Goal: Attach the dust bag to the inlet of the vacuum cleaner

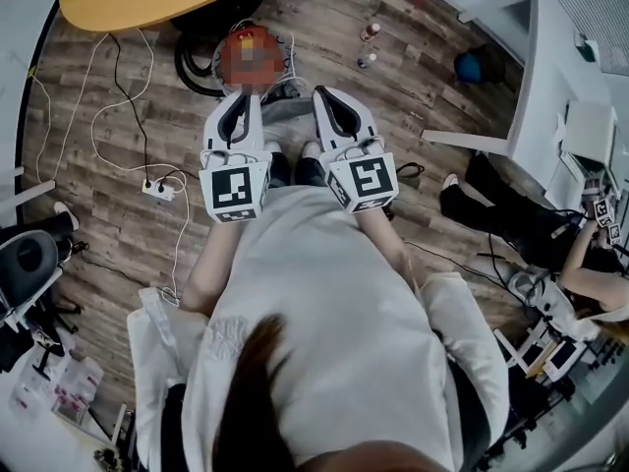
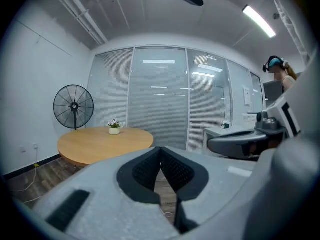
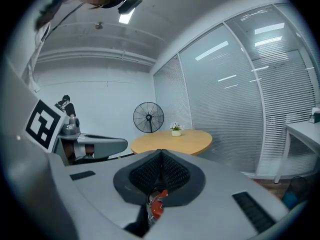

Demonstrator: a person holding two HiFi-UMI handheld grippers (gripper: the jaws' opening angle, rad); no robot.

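Holds left gripper and right gripper side by side mid-frame, fingers of both clenched, empty; faces one round tabletop, one fan.

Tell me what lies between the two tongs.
In the head view, the person's feet and something grey on the floor show between left tongs and right tongs.

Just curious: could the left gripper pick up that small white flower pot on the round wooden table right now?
Probably not. Nothing blocks it, but the left gripper is shut and the small white flower pot sits far off on the round wooden table.
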